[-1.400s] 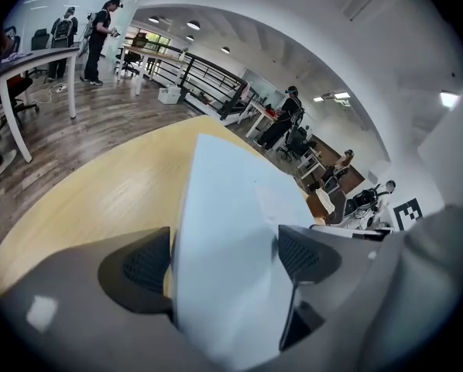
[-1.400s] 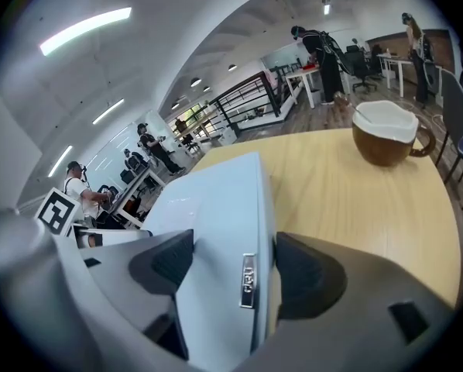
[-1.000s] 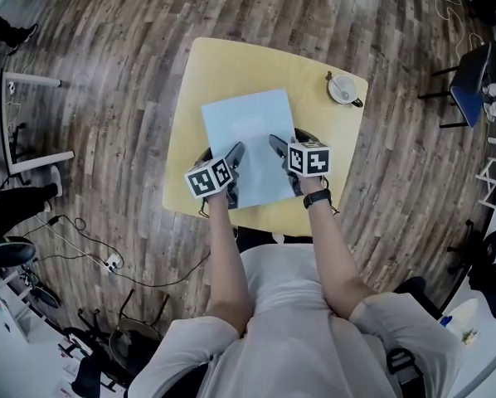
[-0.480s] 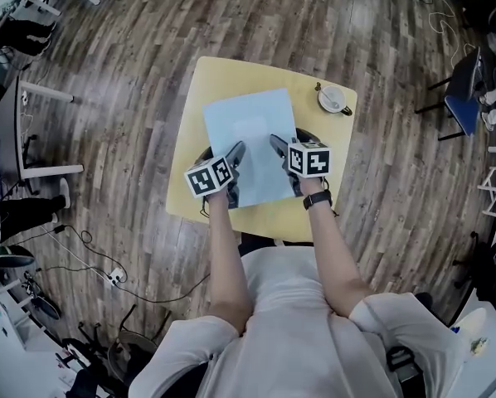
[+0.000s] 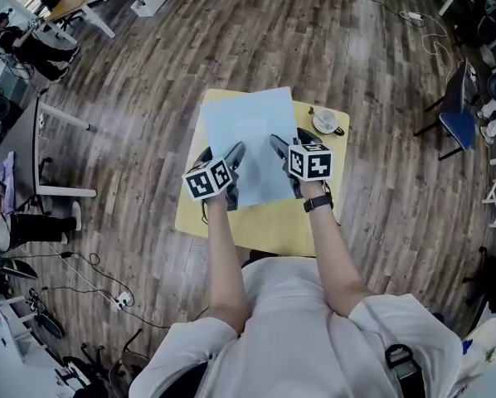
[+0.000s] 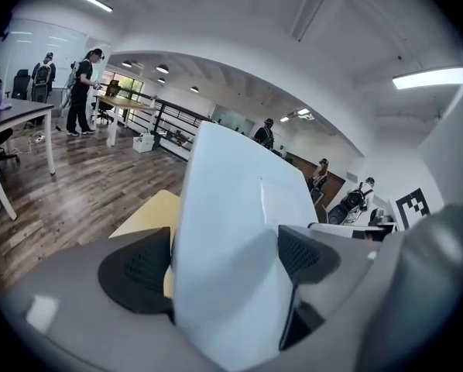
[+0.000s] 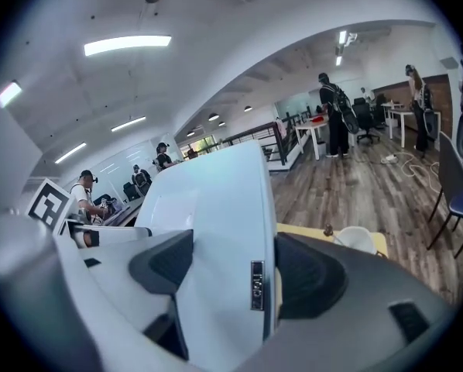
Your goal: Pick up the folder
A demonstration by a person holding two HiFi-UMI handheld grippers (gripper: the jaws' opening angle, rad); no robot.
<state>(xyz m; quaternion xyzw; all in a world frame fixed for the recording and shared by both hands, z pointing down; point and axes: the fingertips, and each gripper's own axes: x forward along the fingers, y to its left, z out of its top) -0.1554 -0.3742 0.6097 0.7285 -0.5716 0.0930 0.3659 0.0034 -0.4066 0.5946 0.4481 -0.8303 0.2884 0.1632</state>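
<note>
1. Wooden floor surrounds a small yellow worktop carrying a white cup.
2. Light-blue folder is raised above the worktop, tilted.
3. Left gripper jaws pinch its left edge; right gripper jaws pinch its right edge.

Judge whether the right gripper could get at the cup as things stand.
Probably not yet: the right gripper is shut on the folder, so its jaws are full, though nothing stands between it and the cup.
</note>
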